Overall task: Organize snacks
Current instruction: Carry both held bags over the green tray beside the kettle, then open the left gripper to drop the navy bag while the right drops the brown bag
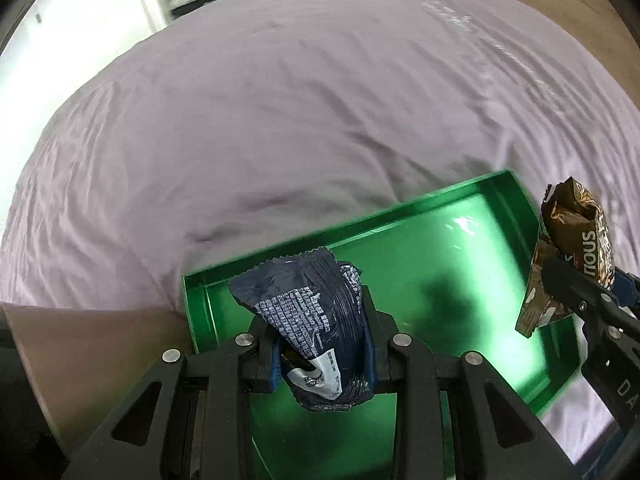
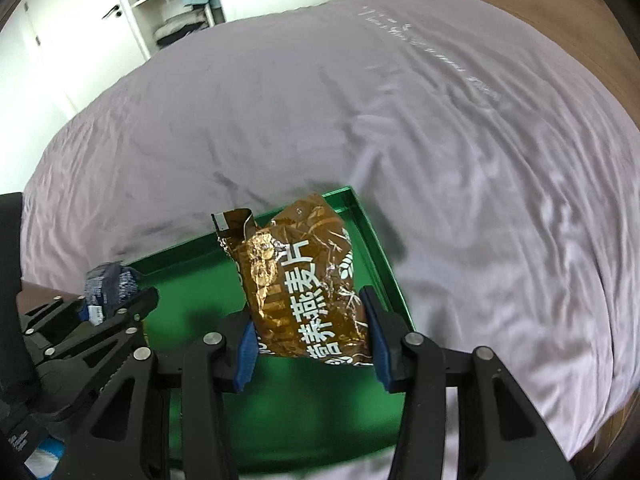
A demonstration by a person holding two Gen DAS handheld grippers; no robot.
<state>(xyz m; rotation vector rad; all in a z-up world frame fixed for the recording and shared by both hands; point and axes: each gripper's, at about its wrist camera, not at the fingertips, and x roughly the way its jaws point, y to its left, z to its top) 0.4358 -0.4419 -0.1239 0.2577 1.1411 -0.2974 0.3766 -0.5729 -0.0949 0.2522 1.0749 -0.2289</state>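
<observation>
A shiny green tray [image 1: 472, 248] lies on the lilac bedsheet; it also shows in the right wrist view [image 2: 192, 280]. My left gripper [image 1: 322, 356] is shut on a dark navy snack packet [image 1: 312, 312] with white print and holds it over the tray's left end. My right gripper [image 2: 310, 340] is shut on a crinkled brown-gold oat snack packet [image 2: 304, 280] and holds it above the tray's right side. Each gripper shows in the other's view: the right gripper [image 1: 568, 284] with the brown packet [image 1: 560, 248], the left gripper [image 2: 104, 308] with the navy packet [image 2: 110, 280].
The wrinkled lilac sheet [image 1: 320, 100] covers the bed around the tray. A brown wooden headboard [image 2: 540, 4] runs along the right. White wardrobe shelves with folded clothes [image 2: 172, 12] stand at the far left. A brown surface [image 1: 100, 344] lies left of the tray.
</observation>
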